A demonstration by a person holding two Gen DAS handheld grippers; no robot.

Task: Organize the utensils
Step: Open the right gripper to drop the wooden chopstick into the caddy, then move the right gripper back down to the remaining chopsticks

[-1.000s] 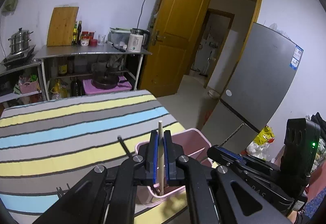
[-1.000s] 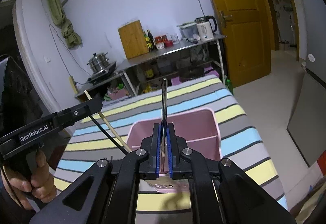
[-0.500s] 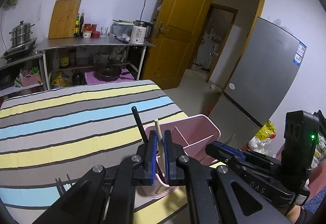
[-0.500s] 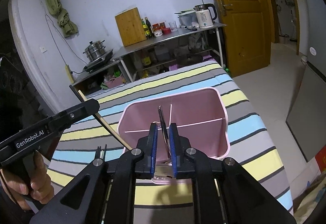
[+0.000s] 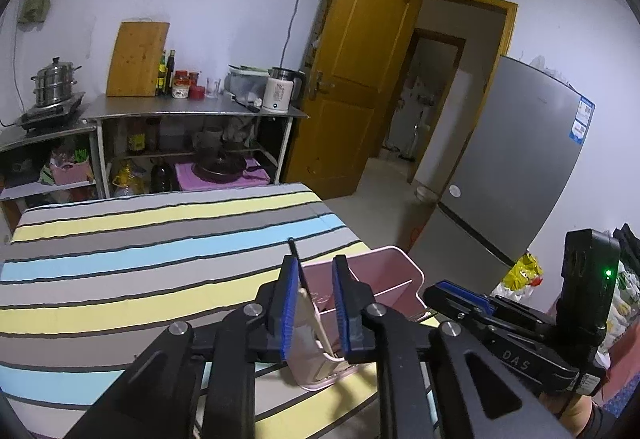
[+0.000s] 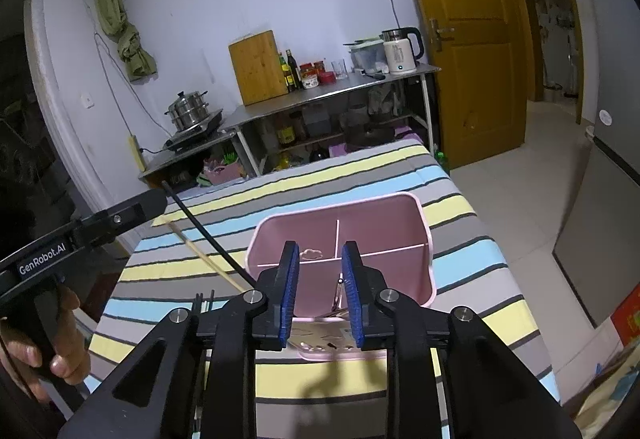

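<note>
A pink divided utensil holder (image 6: 384,223) stands on the striped table near its right edge; it also shows in the left wrist view (image 5: 384,271). My left gripper (image 5: 314,303) is open just above the holder's near compartment, where a wooden chopstick (image 5: 316,319) and a black chopstick (image 5: 296,255) lean. In the right wrist view the two chopsticks (image 6: 208,235) slant from the holder's left side. My right gripper (image 6: 318,287) is open over the holder, with a metal utensil (image 6: 339,293) standing loose in the compartment below it.
The striped tablecloth (image 5: 140,247) covers the table. More utensil tips (image 6: 204,299) lie on the cloth left of the holder. A steel shelf (image 5: 192,115) with kettle, jars and cutting board stands behind. A fridge (image 5: 512,167) and open door (image 5: 360,71) are to the right.
Both grippers lowered toward the holder and opened. The left let go of the wooden chopstick, the right let go of the metal utensil; both now rest in the holder.
</note>
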